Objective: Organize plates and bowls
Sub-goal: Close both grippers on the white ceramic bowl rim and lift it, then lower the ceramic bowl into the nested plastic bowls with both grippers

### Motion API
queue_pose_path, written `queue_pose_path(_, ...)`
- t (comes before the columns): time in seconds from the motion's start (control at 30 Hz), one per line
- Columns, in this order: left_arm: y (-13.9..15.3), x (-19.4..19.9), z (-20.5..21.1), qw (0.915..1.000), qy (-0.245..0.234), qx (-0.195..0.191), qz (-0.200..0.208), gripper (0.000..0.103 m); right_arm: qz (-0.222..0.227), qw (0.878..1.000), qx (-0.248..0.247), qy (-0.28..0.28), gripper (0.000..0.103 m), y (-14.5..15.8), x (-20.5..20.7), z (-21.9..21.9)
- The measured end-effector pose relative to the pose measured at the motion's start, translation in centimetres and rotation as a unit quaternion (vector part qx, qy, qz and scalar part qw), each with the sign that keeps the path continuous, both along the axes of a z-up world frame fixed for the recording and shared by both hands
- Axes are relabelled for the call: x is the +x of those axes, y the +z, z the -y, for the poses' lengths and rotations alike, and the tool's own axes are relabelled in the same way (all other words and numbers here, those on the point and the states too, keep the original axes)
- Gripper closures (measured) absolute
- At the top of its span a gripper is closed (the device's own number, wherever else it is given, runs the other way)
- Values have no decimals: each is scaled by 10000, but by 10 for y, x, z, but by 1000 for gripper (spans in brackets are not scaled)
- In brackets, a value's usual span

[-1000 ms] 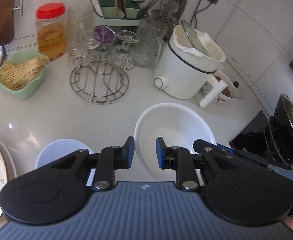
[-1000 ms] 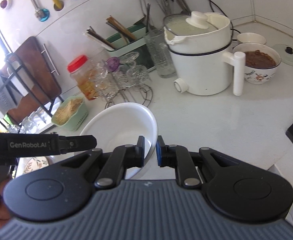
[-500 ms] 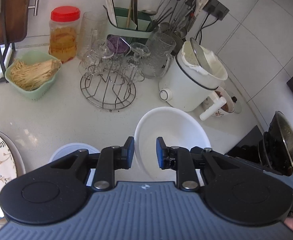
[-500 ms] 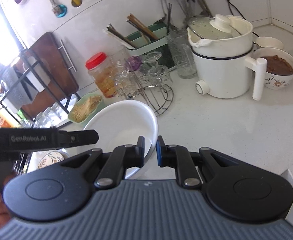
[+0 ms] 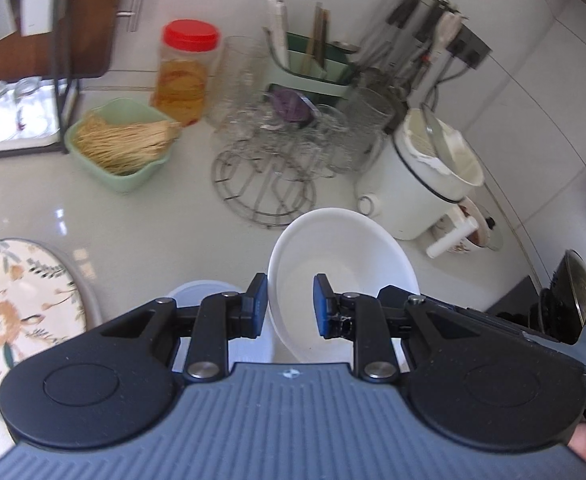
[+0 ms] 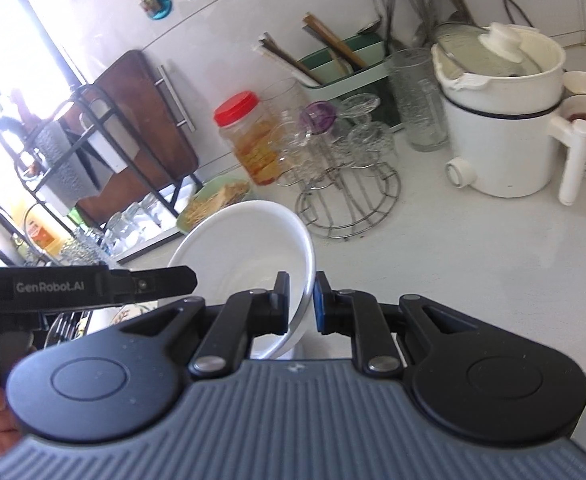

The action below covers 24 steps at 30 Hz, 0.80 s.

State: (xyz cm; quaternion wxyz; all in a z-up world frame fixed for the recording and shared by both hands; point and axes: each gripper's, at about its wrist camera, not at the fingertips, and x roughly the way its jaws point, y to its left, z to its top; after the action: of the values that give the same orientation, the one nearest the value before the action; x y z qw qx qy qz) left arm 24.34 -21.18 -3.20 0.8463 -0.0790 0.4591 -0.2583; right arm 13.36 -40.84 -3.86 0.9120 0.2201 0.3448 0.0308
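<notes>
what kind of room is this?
Most likely a home kitchen counter: a white electric cooker, a green utensil caddy with chopsticks, a wire rack of glasses, plus a white bowl being carried.

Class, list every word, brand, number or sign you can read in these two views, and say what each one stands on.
"GenRobot.AI": white lettering on the black body of the left gripper, seen in the right wrist view.
Orange packet by the rack: print too blurred to read.
Small emblem on each gripper's grey housing: too small to read.
Red-lidded jar: no readable label.
</notes>
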Motion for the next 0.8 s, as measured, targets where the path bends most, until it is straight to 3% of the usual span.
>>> queue_pose_path(0.17, -7, 2, -26, 9993, 348, 87, -81, 76, -123, 9993, 94, 335, 87, -9, 14, -20)
queue_pose_path(0.37, -27, 3, -54, 9960, 823, -194, -285, 76, -302, 9975, 2, 640, 87, -20, 28, -45)
queue_pose_path(0.8, -94, 15, -77, 9922, 962, -190, -763, 76, -908, 9919, -313, 835, 87, -67, 47, -75)
